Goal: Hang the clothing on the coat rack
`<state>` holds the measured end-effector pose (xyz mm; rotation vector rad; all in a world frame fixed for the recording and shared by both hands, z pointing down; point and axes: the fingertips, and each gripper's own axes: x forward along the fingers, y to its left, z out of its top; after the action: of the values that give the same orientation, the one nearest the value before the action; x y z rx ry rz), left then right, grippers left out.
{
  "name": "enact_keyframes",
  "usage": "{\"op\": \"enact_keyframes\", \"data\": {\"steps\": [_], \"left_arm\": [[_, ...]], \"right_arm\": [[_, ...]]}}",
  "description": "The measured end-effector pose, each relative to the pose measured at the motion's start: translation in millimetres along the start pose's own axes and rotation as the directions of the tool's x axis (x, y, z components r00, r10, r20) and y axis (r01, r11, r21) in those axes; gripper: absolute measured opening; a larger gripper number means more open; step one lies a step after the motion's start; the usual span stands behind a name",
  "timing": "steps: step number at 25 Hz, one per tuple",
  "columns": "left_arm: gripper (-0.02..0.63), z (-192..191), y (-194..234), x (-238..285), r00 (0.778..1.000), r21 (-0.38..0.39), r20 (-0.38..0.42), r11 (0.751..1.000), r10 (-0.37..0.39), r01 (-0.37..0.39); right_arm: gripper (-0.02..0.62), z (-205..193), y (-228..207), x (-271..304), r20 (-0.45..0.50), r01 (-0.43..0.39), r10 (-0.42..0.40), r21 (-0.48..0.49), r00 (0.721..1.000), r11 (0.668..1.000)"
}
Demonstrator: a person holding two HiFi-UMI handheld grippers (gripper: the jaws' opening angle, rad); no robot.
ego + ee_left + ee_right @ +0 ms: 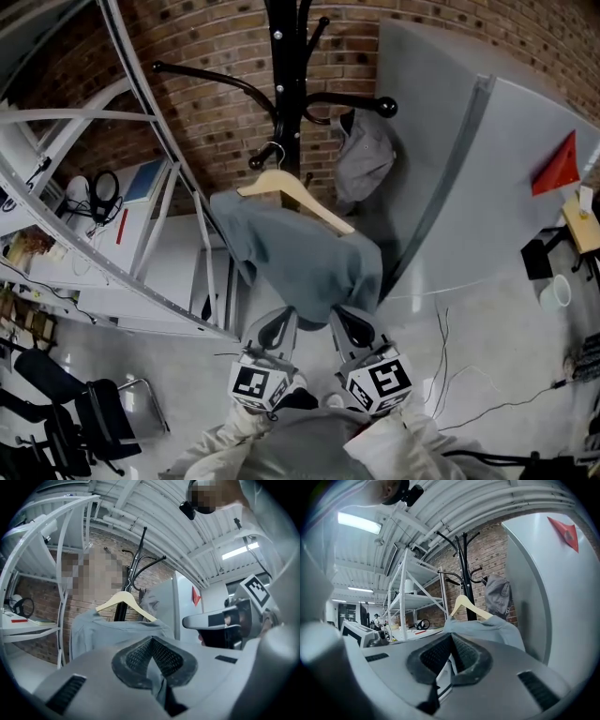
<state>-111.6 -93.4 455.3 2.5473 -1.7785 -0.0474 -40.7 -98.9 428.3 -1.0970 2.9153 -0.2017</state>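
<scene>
A grey-blue shirt (pixel 302 251) hangs on a wooden hanger (pixel 298 195) in front of the black coat rack (pixel 284 66). The hanger's metal hook (pixel 272 152) sits close to the rack's pole; I cannot tell whether it rests on an arm. My left gripper (pixel 281 317) and right gripper (pixel 345 315) are side by side under the shirt, each shut on its lower hem. In the left gripper view a strip of shirt (pixel 157 677) runs between the shut pads of the left gripper (pixel 152 660). The right gripper (pixel 451 660) pinches pale cloth (pixel 444 670), with the hanger (pixel 466 606) ahead.
A grey cap (pixel 364 155) hangs on a right-hand arm of the rack. White metal shelving (pixel 112 234) stands at the left, and a grey partition panel (pixel 469 187) with a red triangle (pixel 560 167) at the right. A black chair (pixel 75 412) and floor cables (pixel 450 375) lie below.
</scene>
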Motion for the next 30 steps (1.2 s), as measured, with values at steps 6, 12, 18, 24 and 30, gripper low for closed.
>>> {"op": "enact_keyframes", "data": {"steps": [6,12,18,24,30], "left_arm": [[0.009,-7.4,14.3,-13.3,0.999,0.044,-0.016,0.999,0.03,-0.029],[0.009,-2.9,35.9,-27.5,1.0,0.052,-0.019,0.998,0.02,-0.019],[0.009,-10.1,47.9,-40.0,0.999,0.021,-0.027,0.999,-0.027,0.027],[0.009,-9.0,53.0,-46.7,0.998,0.006,-0.016,0.998,-0.068,0.068],[0.009,0.8,62.2,-51.3,0.998,0.01,-0.002,0.998,-0.061,0.061]], "right_arm": [[0.025,-2.7,13.9,10.4,0.002,-0.016,0.016,0.012,1.0,1.0],[0.025,0.3,31.7,25.5,0.011,0.02,-0.02,-0.008,1.0,1.0],[0.025,-6.4,50.2,33.3,0.002,0.068,-0.068,-0.01,0.998,0.998],[0.025,-6.4,61.0,34.5,-0.001,0.111,-0.111,-0.023,0.994,0.994],[0.025,-6.1,68.4,32.5,0.001,0.133,-0.133,-0.034,0.991,0.991]]}}
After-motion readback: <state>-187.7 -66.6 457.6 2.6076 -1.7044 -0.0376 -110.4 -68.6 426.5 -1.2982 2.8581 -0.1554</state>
